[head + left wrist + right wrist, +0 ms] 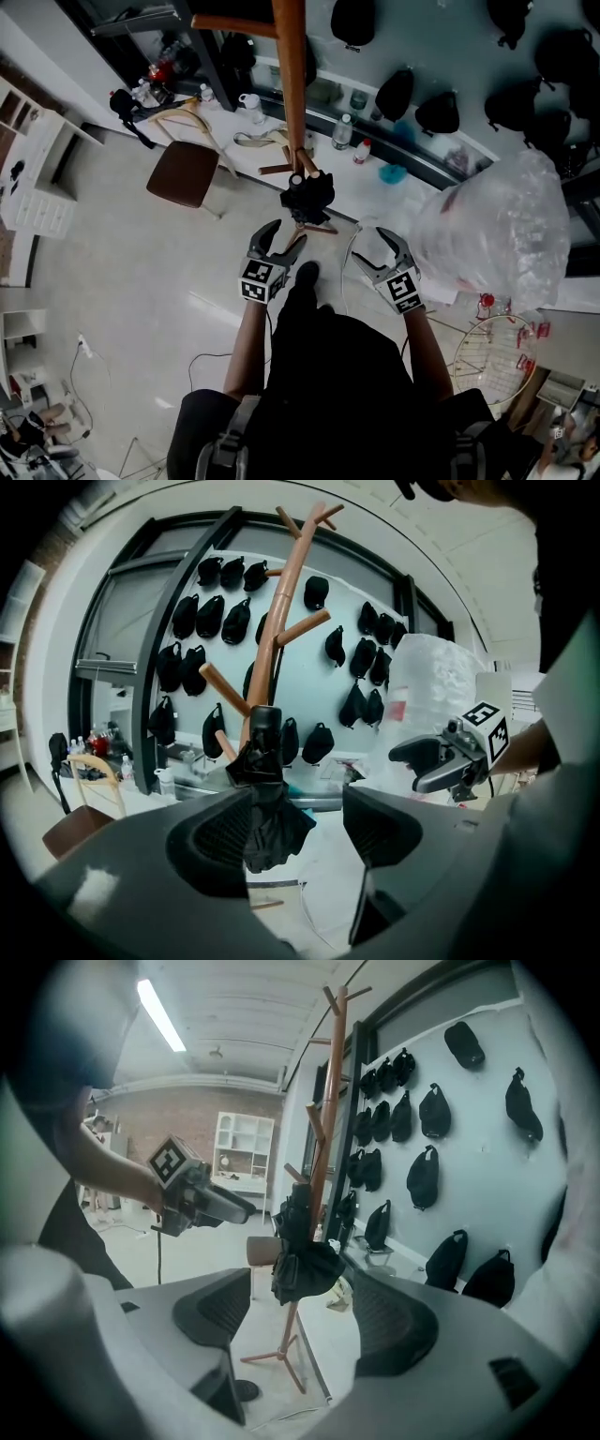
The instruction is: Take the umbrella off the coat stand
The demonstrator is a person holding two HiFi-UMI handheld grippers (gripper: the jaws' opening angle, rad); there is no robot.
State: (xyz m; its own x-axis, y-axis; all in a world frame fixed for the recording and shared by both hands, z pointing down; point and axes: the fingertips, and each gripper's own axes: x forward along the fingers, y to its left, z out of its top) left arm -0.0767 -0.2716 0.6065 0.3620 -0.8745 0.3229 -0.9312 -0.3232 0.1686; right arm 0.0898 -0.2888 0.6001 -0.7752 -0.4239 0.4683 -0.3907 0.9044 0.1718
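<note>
Head view: coat stand top beyond frame

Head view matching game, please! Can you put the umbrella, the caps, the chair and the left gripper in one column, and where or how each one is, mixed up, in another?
1 umbrella
2 caps
3 chair
4 left gripper

A hung on the wall
B open, gripping nothing
C hanging on the coat stand
D standing on the floor

Pairs: 1-C, 2-A, 3-D, 4-B.
</note>
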